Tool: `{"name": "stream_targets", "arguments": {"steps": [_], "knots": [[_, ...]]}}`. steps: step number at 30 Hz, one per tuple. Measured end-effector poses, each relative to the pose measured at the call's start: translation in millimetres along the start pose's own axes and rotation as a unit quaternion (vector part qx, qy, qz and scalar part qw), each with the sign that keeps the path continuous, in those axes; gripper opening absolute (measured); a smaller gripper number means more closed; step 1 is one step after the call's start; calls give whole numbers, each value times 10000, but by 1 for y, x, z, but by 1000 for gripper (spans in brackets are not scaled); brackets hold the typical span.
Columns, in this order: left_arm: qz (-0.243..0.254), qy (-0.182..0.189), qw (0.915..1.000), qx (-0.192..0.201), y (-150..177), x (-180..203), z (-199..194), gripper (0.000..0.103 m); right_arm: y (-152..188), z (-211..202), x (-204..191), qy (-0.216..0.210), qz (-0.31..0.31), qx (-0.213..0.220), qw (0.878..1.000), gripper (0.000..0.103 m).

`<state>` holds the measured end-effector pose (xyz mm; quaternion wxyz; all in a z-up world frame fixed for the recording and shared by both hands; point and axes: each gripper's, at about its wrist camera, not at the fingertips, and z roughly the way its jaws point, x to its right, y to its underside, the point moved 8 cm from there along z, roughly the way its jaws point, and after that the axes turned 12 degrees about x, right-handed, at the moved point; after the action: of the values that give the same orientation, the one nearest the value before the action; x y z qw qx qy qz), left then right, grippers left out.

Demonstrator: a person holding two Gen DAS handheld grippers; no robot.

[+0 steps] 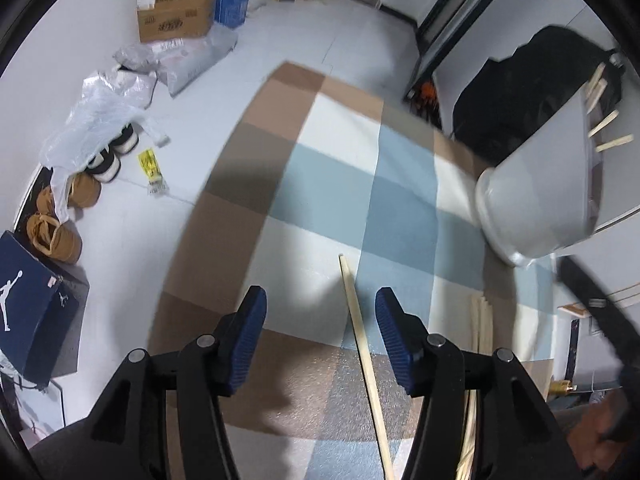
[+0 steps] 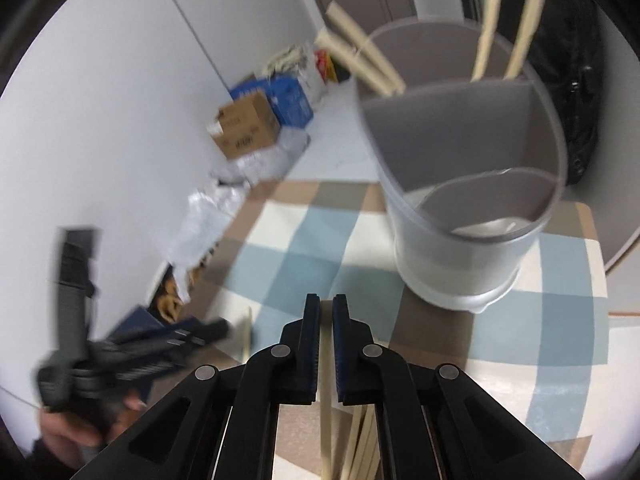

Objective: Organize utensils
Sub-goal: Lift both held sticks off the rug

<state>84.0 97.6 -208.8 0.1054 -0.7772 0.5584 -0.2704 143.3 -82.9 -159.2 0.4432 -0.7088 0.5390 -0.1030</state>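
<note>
The right gripper (image 2: 327, 310) pinches one wooden chopstick (image 2: 326, 412), its lower end cut off. Far right stands the grey divided utensil holder (image 2: 472, 216), chopsticks in its back compartments. The left gripper (image 1: 320, 312) gapes half-wide over a lone chopstick (image 1: 366, 364) on the checked tablecloth (image 1: 328, 184), gripping nothing.

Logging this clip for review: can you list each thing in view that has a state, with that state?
Left hand-held gripper: open, nothing between the pads pressed; a loose chopstick lies on the cloth between its fingers.
Right hand-held gripper: shut on a single chopstick.
Utensil holder: upright on the checked cloth, chopsticks in holder standing in the far compartments, near compartment without chopsticks.
Chopstick pile: lying flat on the cloth, not yet sorted.
</note>
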Motion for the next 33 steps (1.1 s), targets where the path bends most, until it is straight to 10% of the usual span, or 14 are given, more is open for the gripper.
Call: {"name": "stream_targets", "arguments": {"steps": [11,14,17,33], "knots": [[816,-736,9937,-211,8,22,8,53,-27,-52,-7,-316,-190,785,9962,5],[1041,-986,9895,-161,8,23,7,20,-29,-63,-8,-390,-212,959,9944,5],[804,-822,9932,-171,8,21,6,3,-27,-68,-4,-428,-161,1028,9937,0],[194,-250,9973,670,-12,28,-23,1,20,-47,6,-562,-102,70,9983,3]]}}
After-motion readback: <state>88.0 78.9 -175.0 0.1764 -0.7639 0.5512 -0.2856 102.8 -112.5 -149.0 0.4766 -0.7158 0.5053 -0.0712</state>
